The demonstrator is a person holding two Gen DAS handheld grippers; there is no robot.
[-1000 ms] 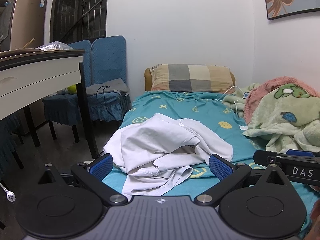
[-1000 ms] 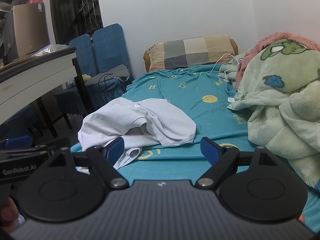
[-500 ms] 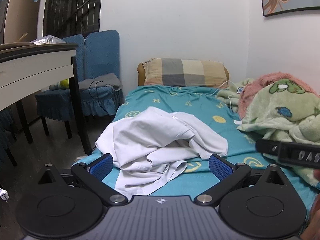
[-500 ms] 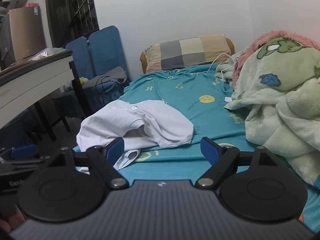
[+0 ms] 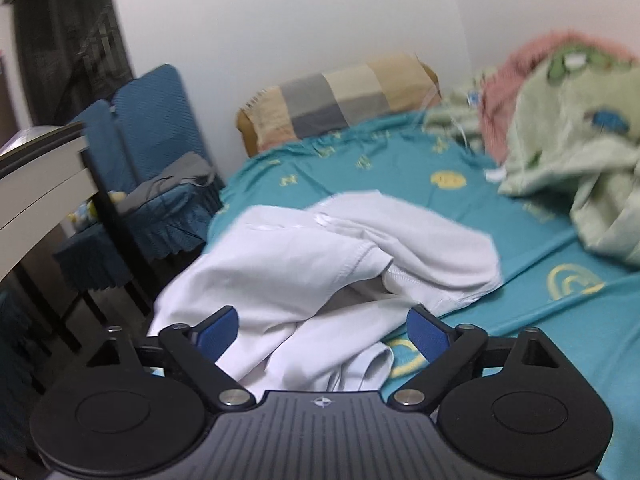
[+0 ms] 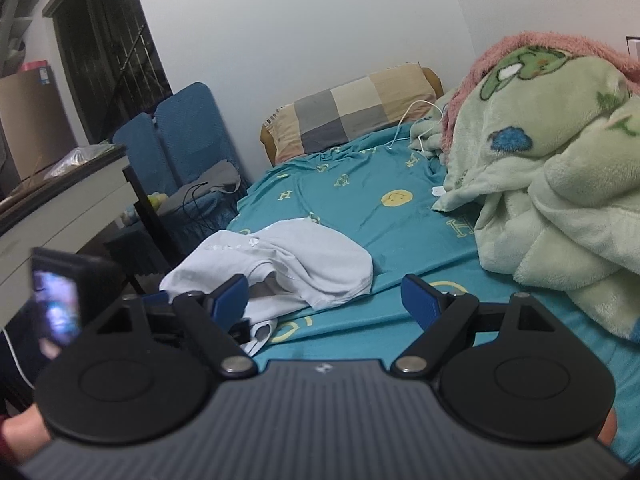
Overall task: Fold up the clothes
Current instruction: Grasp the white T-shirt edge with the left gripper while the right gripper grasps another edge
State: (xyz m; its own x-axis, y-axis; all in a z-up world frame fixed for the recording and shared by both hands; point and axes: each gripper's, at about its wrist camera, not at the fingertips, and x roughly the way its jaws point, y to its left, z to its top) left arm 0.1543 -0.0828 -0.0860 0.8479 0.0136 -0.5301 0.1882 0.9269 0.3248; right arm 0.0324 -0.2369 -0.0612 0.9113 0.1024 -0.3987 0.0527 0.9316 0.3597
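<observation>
Closer than a second ago, the left hand-held gripper (image 5: 323,330) now sits low over the near edge of the white shirt (image 5: 320,264), and its view has tilted and blurred. Its blue pads (image 5: 219,330) stand wide apart but are closing, with crumpled cloth lying between them in the view and neither pad pressing on it. The shirt lies bunched on the teal sheet (image 5: 400,168) at the bed's near left corner, a hem spilling toward the bed's edge. The right hand-held gripper (image 6: 324,300) has hardly shifted apart from a slight roll; its jaws are spread wide with nothing gripped, bare sheet between them and the shirt (image 6: 288,260) just beyond its left pad (image 6: 230,296). In the right wrist view the left gripper's body (image 6: 60,300) has come into sight at the lower left, with its small lit screen blurred, just beside the shirt's left end. A checked pillow (image 6: 352,108) lies at the bed's head against the wall. A green blanket (image 6: 560,184) with a pink one (image 6: 540,46) behind it is heaped along the bed's right side, well apart from the shirt. Blue chairs (image 6: 188,136) stand to the left of the bed, beside a white tabletop (image 6: 68,196). A white cable (image 6: 416,120) trails near the pillow.
</observation>
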